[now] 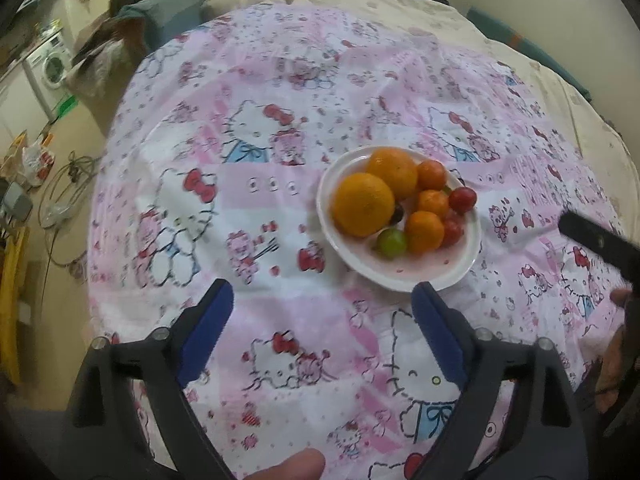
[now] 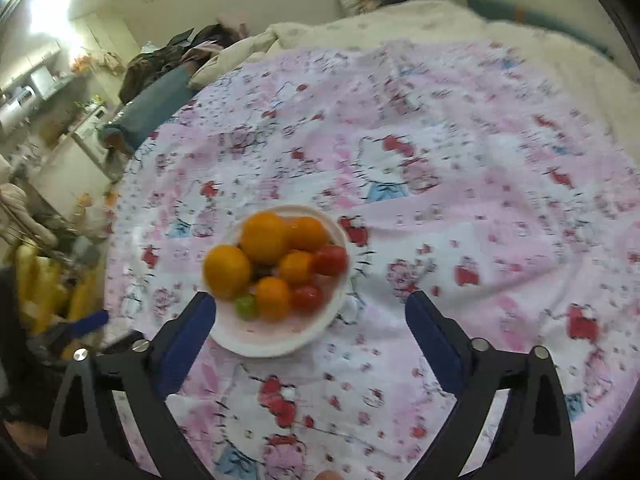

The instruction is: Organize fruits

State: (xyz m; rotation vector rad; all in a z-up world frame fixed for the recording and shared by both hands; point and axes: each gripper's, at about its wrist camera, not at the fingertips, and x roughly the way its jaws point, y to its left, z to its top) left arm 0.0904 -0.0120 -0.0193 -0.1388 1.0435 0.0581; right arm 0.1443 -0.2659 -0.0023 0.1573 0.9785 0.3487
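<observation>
A white plate (image 1: 404,276) sits on a pink Hello Kitty cloth (image 1: 260,208). It holds two large oranges (image 1: 363,205), three small tangerines (image 1: 425,231), red fruits (image 1: 463,199) and a small green fruit (image 1: 391,243). My left gripper (image 1: 322,300) is open and empty, above the cloth just short of the plate's near rim. In the right wrist view the same plate (image 2: 272,340) with oranges (image 2: 265,238) lies ahead and left of centre. My right gripper (image 2: 310,312) is open and empty, its left finger beside the plate's near left rim. That view is blurred.
The cloth covers a bed with a cream quilt (image 1: 400,4) behind. Clothes and a blue cushion (image 1: 168,16) lie at the far left. The floor at left holds a washing machine (image 1: 52,64), cables and bags. The right gripper's dark body (image 1: 600,240) shows at the right edge.
</observation>
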